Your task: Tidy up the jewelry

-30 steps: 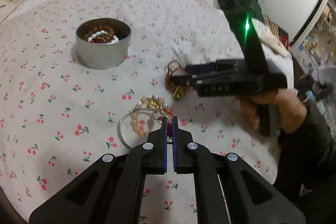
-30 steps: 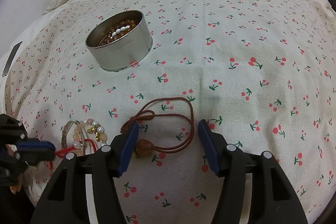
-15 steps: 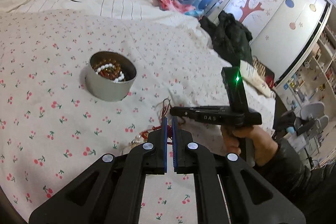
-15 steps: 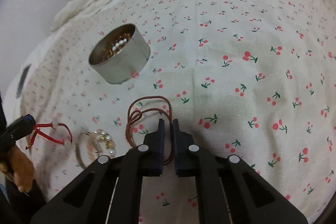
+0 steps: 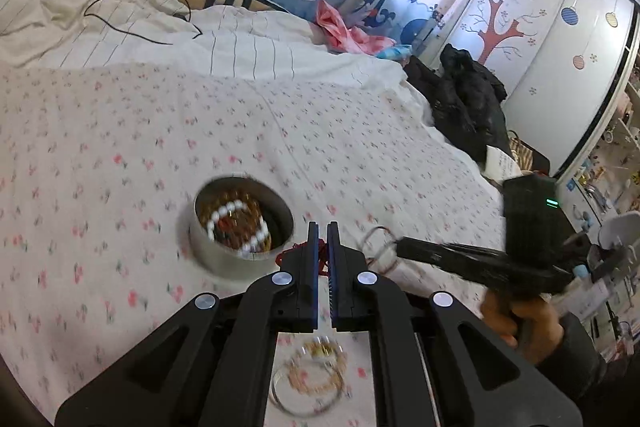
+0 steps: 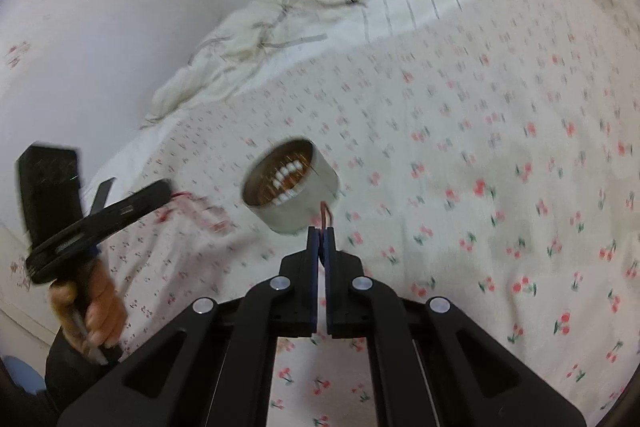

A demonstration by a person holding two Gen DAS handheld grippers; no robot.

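Both cords lifted toward the tin [image 5: 242,227], lower centre.
Left hand-held gripper [image 5: 322,231] is clamped on red string [image 5: 290,254], right hand-held gripper [image 6: 321,233] on brown cord [image 6: 326,214]; dangling loops may be snagged on the rim.

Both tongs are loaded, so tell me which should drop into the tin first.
Left, probably. Its tongs, shut on the red cord, sit right beside the tin. The right tongs hold the brown cord by the tin's near wall, slightly farther off.
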